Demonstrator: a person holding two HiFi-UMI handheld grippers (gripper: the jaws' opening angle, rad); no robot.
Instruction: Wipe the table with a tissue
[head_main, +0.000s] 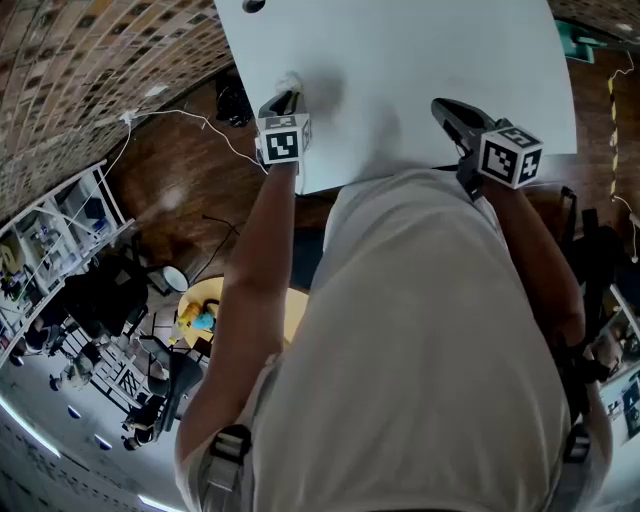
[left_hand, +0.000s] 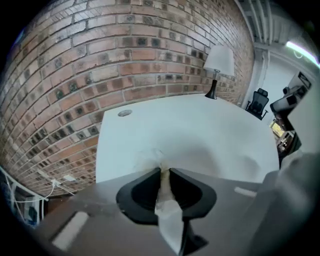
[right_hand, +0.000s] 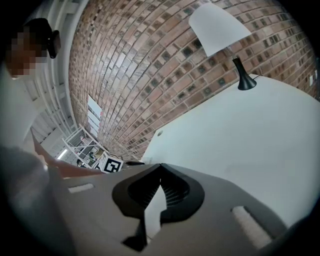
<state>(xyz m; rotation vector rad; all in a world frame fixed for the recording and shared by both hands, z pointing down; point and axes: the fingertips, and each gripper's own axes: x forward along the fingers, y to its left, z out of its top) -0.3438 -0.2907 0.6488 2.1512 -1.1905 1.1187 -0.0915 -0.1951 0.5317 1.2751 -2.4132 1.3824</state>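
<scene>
A: Nearest the head camera is the person's pale shirt (head_main: 420, 350), filling the lower frame. Both forearms reach out to the white table (head_main: 400, 50). What's on the left?

B: Left gripper (head_main: 287, 100), at the table's near edge, toward its left corner, pointing steeply down at the top. Its marker cube (head_main: 283, 138) sits over that edge.

A: Claw?

B: Narrow, pinched on the tissue (left_hand: 167, 217). In the left gripper view a strip of it runs back between the jaws. A crumpled wad sticks out past the tips onto the table top. From the head view it's a small white lump at the tips, just inside the table's left edge.

A: Right side?

B: Right gripper (head_main: 445, 108), also over the table's near edge but toward its right side, well apart from the tissue. The jaw tips meet, with nothing between them in the right gripper view. Can't tell whether it touches the top.

A: Anything else on the table?

B: A lamp (left_hand: 218, 60) with a white shade and black stem at the far side, by the brick wall (left_hand: 125, 50). A small round disc (left_hand: 124, 113) near the table's far left corner.

A: Off the table?

B: A white cable (head_main: 200, 120) over the dark wood floor (head_main: 190, 190), left of the table. An office chair (left_hand: 258, 102) stands beyond the table's right end.
</scene>
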